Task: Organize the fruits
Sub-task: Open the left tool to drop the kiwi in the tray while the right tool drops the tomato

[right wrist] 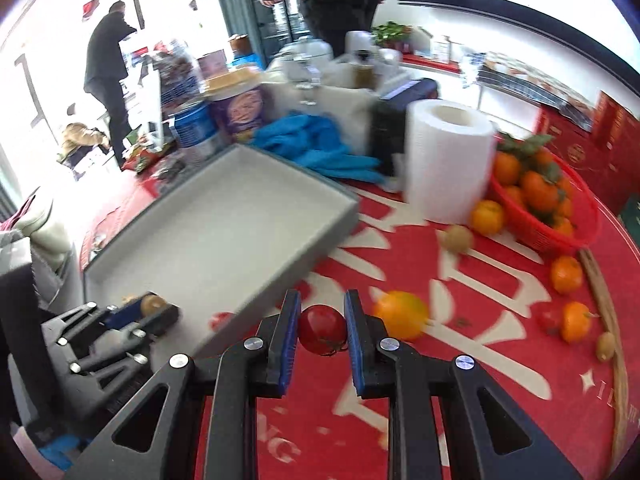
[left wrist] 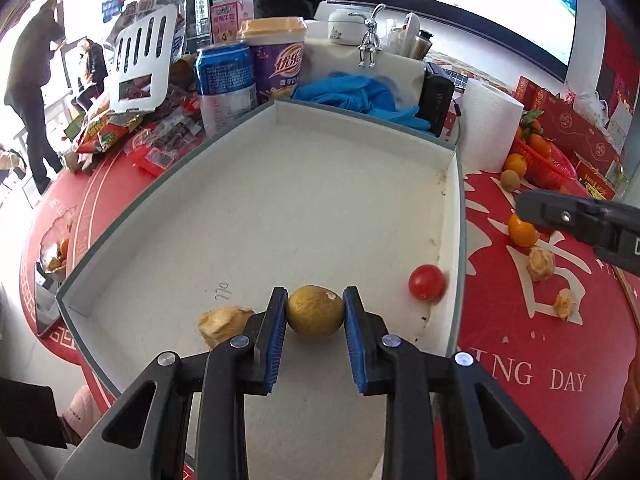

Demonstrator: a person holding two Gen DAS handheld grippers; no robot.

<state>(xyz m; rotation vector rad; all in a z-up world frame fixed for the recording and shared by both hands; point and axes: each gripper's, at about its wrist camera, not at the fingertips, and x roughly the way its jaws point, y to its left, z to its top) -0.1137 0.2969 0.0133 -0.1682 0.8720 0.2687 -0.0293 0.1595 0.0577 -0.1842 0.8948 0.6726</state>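
In the left wrist view my left gripper is shut on a round yellow-green fruit, held over the near end of a shallow white tray with a grey rim. On the tray floor lie a papery husk fruit at the left and a red tomato by the right wall. In the blurred right wrist view, my right gripper is shut on a small red tomato above the red tablecloth, just right of the tray's corner. A loose orange lies beside it.
A red basket of tangerines stands at the right, with more oranges, a kiwi and two husk fruits loose on the cloth. A paper roll, blue gloves, a can and a cup crowd the tray's far side. People stand behind the table.
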